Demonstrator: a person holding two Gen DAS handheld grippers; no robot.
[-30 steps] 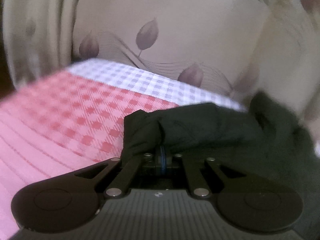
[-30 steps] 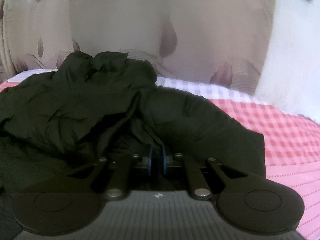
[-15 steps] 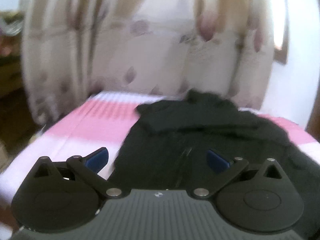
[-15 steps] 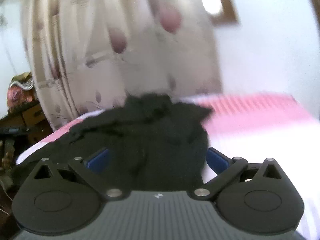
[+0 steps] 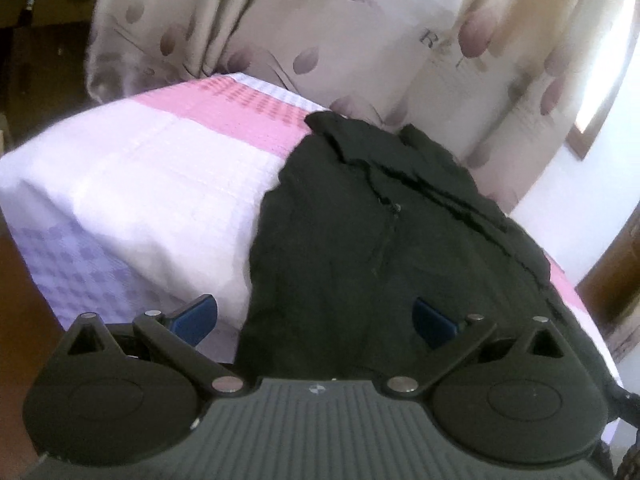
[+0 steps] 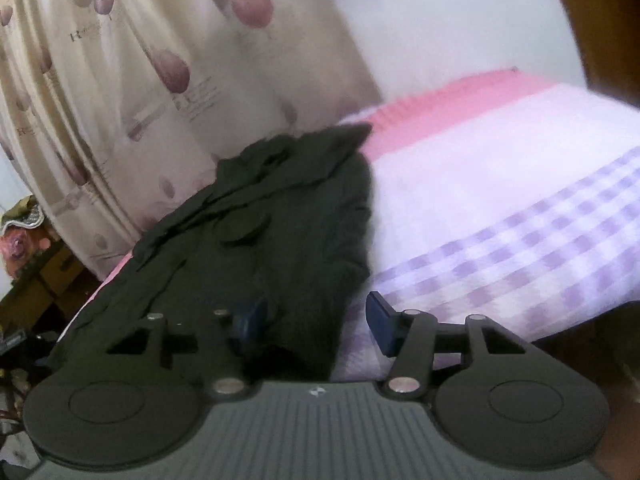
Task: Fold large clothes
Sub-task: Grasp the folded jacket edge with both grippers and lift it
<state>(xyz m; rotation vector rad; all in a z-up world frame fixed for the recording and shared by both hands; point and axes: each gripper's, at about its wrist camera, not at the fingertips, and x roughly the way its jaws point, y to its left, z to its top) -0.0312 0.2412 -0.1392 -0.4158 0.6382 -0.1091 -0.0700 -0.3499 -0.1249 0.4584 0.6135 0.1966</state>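
A large black garment (image 5: 384,248) lies spread lengthwise on the bed, its near end hanging over the front edge; a zipper runs down its middle. It also shows in the right wrist view (image 6: 272,248). My left gripper (image 5: 316,320) is open and empty, above the garment's near left edge. My right gripper (image 6: 316,322) is open and empty, its blue pads astride the garment's near right edge.
The bed (image 5: 152,184) has a pink, white and lilac checked cover (image 6: 520,216). A floral curtain (image 5: 360,40) hangs behind it. Cluttered furniture (image 6: 24,248) stands at the left. A dark wooden door (image 5: 616,272) is at the right.
Both grippers let go of the black fabric, opened and drew back from the far end to the bed's near edge. The garment now lies flatter and spread out.
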